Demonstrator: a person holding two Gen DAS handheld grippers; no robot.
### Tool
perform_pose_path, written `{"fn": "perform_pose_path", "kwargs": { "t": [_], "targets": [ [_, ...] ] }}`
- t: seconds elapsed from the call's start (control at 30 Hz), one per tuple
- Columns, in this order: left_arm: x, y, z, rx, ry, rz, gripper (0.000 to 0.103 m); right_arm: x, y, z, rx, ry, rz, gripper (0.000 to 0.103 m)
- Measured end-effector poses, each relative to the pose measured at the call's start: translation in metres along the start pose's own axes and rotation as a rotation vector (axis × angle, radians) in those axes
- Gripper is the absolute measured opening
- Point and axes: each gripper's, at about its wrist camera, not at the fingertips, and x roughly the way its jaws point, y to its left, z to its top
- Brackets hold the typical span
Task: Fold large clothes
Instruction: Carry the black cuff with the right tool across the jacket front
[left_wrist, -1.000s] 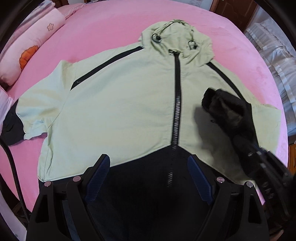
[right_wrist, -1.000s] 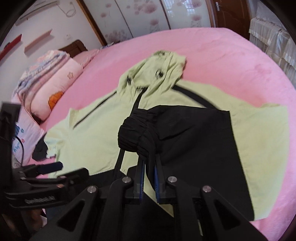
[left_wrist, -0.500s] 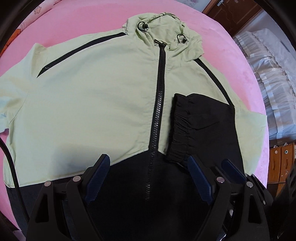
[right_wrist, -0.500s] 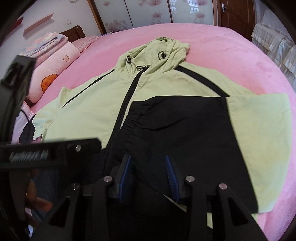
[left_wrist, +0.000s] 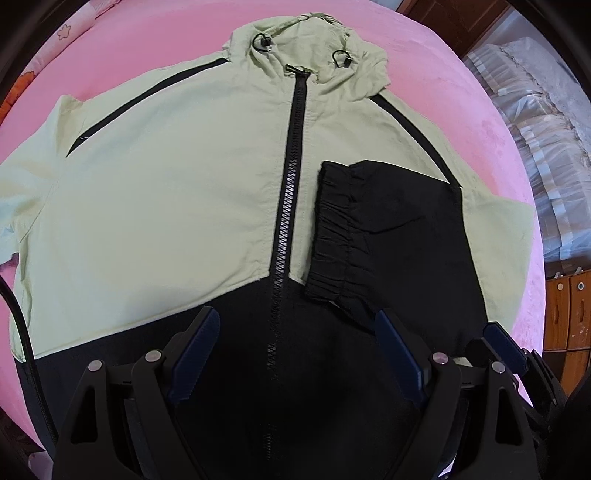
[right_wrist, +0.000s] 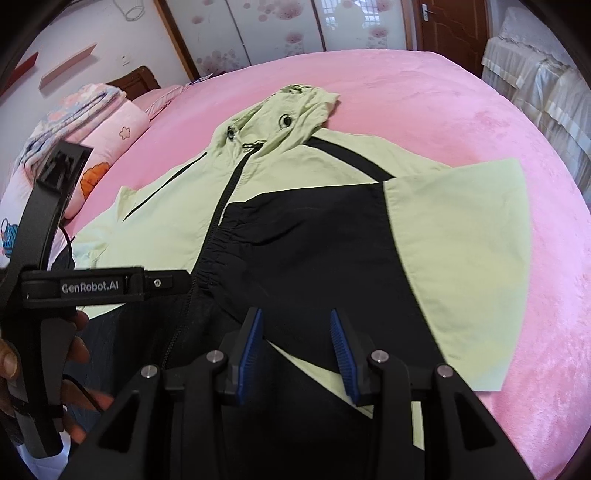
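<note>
Jacket (left_wrist: 177, 206), pale green with black lower panels and a black zipper (left_wrist: 291, 192) down its middle, lies face up and spread flat on the pink bedspread (left_wrist: 155, 48), filling the centre of both views. Its hood (left_wrist: 306, 48) points to the top of each frame. One sleeve is folded inward across the chest: its black part with the gathered cuff (left_wrist: 332, 236) rests just right of the zipper in the left wrist view, the cuff edge nearly touching the zipper line.

At the bottom of the left wrist view, the left gripper (left_wrist: 295, 354) hovers over the black hem area with its blue pads (left_wrist: 195, 350) wide apart and nothing between them. At the bottom centre of the right wrist view, the right gripper (right_wrist: 295, 347) stands over the folded sleeve (right_wrist: 314, 236) with its jaws partly apart; they have just been opening, and no cloth is pinched between them.

In the right wrist view, a hand (right_wrist: 74, 354) holds the other gripper's black handle at lower left. Pillows (right_wrist: 110, 147) sit at the upper left of that view.
</note>
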Motion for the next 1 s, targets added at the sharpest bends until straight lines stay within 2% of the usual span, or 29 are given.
{"fn": "perform_pose_path", "kwargs": {
  "t": [0.4,0.53,0.67,0.83,1.0],
  "targets": [
    [0.004,-0.007,-0.002,-0.017,0.037,0.001,0.087,-0.008,-0.020,-0.001,0.020,-0.014,-0.020,0.038],
    [0.006,-0.005,-0.002,-0.028,0.027,-0.012,0.087,-0.008,-0.021,-0.004,0.023,-0.013,-0.020,0.038],
    [0.010,-0.002,-0.001,-0.054,0.042,-0.071,0.087,-0.009,-0.021,-0.007,0.019,-0.013,-0.024,0.038],
    [0.011,-0.008,0.002,-0.011,0.002,-0.057,0.087,-0.009,-0.023,-0.013,0.016,-0.009,-0.032,0.038],
    [0.027,-0.013,0.009,-0.004,0.039,-0.084,0.087,-0.008,-0.026,-0.020,0.025,-0.005,-0.041,0.038]
  ]
}}
